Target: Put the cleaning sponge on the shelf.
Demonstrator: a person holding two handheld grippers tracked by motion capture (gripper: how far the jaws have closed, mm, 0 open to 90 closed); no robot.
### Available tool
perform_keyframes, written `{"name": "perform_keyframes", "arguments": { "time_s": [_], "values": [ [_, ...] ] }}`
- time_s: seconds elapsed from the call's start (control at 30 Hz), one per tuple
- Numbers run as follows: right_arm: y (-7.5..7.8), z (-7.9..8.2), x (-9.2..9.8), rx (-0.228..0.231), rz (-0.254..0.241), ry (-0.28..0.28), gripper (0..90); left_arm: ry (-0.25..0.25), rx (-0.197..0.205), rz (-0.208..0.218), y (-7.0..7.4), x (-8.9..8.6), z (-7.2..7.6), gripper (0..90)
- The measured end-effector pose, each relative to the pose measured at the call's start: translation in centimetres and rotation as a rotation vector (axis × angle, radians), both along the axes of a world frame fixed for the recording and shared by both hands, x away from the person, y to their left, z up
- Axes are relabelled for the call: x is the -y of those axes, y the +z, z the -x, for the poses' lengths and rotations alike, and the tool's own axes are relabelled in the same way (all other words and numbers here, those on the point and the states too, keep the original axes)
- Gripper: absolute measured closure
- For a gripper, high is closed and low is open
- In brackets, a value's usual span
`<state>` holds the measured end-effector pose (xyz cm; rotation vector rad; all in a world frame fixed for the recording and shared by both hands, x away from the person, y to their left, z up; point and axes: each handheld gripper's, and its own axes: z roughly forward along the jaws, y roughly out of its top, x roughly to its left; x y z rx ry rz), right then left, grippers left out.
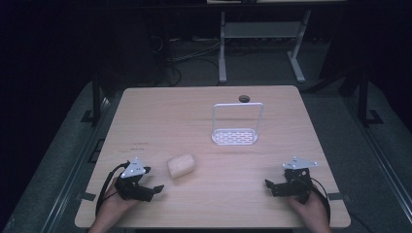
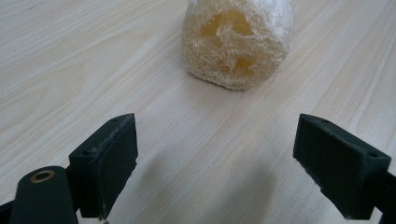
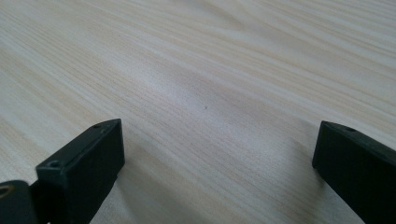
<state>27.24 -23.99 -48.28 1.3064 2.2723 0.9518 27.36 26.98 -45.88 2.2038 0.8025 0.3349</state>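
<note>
On the pale rectangular wooden table [image 1: 160,116], the cream, stubby cylindrical loofah sponge [image 1: 180,165] lies on its side at about seven o'clock from the table's middle, nearer the person's edge. The left gripper [image 1: 156,189], black with a grey three-cornered plate on top, sits at roughly eight o'clock of the sponge, close by but apart from it, its jaws aimed toward three o'clock. The left gripper view adds what the high view cannot: the sponge [image 2: 237,42] shows its cut end, a fibrous face with hollow yellowish chambers, lying at twelve o'clock ahead of the jaws, which stand spread wide with only bare wood between them.

The right gripper [image 1: 270,186] rests near the table's five o'clock corner, well apart from the sponge, pointing toward nine o'clock. In the right gripper view its jaws are likewise spread wide over bare wood grain, gripping nothing.

The high view alone gives the white perforated metal rack with a tall looped wire handle [image 1: 235,131], upright at about one o'clock from the table's middle, and a small dark round hole [image 1: 243,99] just behind it near the far edge
</note>
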Motion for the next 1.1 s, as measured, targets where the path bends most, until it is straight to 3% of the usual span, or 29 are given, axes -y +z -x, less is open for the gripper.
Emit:
{"name": "perform_keyframes", "arguments": {
  "time_s": [0.57,1.1],
  "values": [
    [0.0,0.0,0.0,0.001,0.001,0.002,2.0,-0.033,0.015,0.008,2.7,0.4,-0.4,13.4],
    [0.0,0.0,0.0,0.001,0.001,0.002,2.0,-0.062,0.03,0.017,4.2,1.7,-1.6,13.3]
  ]
}}
